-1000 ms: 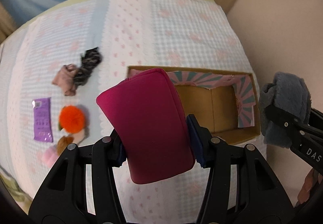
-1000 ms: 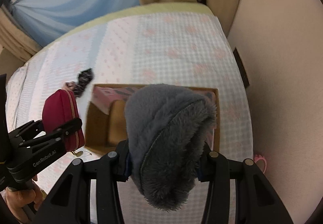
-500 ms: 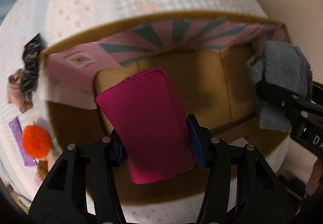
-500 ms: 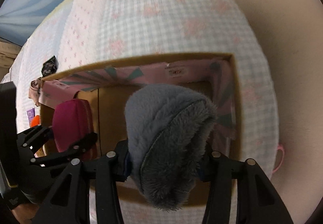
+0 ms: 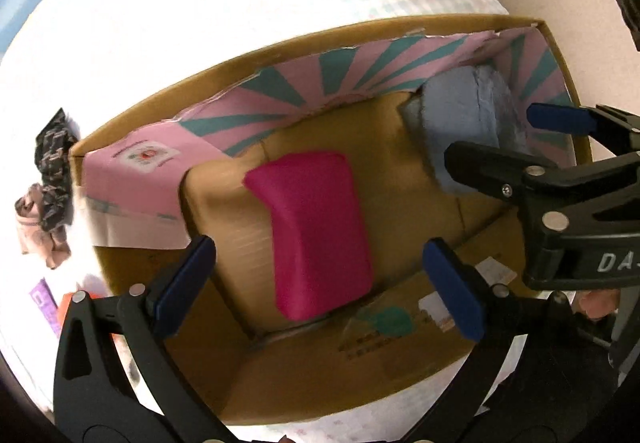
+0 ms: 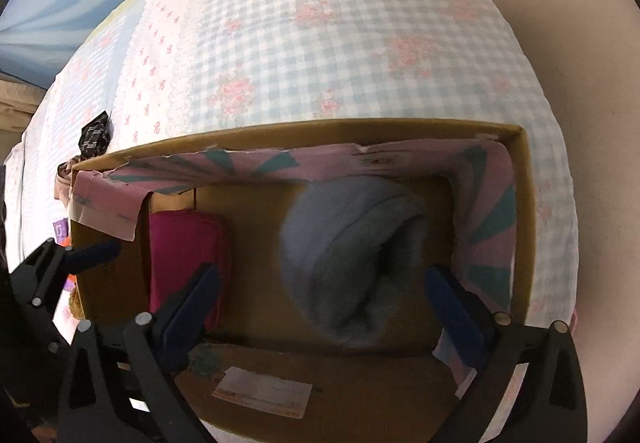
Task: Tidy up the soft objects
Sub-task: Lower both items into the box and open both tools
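Both jaws are spread wide, nothing pinched. Inside the cardboard box (image 5: 556,55), the magenta pouch (image 5: 316,235) is seen lying on the floor, ahead of the left gripper (image 5: 320,279). The grey fluffy item (image 6: 352,259) is seen in the box's right end, ahead of the right gripper (image 6: 320,303) and close to the pink-and-teal lining. 2 soft objects are judged delivered. More is left on the bed (image 6: 320,43): a dark patterned scrunchie (image 5: 54,159), a pinkish cloth bundle (image 5: 38,231) touching it, and, at the blurred left edge, what may be an orange item (image 5: 66,301) beside a purple packet (image 5: 42,301).
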`<action>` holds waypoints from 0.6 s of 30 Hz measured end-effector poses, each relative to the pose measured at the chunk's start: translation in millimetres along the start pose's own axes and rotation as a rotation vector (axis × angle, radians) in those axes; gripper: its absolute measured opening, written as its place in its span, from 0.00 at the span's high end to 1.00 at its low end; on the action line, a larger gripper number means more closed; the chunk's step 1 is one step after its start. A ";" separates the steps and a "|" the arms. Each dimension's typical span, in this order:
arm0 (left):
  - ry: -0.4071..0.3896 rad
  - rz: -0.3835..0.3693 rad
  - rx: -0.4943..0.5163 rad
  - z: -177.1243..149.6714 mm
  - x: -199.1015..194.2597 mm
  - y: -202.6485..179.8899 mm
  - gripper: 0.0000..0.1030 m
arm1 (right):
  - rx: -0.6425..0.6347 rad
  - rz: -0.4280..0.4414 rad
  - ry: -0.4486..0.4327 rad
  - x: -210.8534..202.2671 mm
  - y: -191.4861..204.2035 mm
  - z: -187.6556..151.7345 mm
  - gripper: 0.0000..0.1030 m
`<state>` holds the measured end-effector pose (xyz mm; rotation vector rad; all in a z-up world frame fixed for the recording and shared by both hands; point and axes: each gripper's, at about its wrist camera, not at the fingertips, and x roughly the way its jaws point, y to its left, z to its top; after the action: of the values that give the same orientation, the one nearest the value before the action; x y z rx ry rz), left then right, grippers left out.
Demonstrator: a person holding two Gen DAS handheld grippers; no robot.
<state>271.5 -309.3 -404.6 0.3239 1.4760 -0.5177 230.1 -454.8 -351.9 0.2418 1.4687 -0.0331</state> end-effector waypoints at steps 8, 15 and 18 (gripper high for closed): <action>-0.023 0.017 -0.034 -3.3 -8.4 6.1 0.00 | 0.002 0.001 -0.039 -13.4 7.9 -4.5 0.01; -0.077 0.044 -0.039 -5.4 -40.1 2.7 0.00 | 0.002 -0.022 -0.124 -55.6 11.0 -16.3 0.01; -0.114 0.052 -0.044 -12.5 -64.9 4.4 0.00 | -0.004 -0.025 -0.154 -77.6 15.9 -25.2 0.01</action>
<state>262.1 -290.6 -341.7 0.2928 1.3635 -0.4541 199.9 -444.4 -275.2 0.2128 1.3185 -0.0674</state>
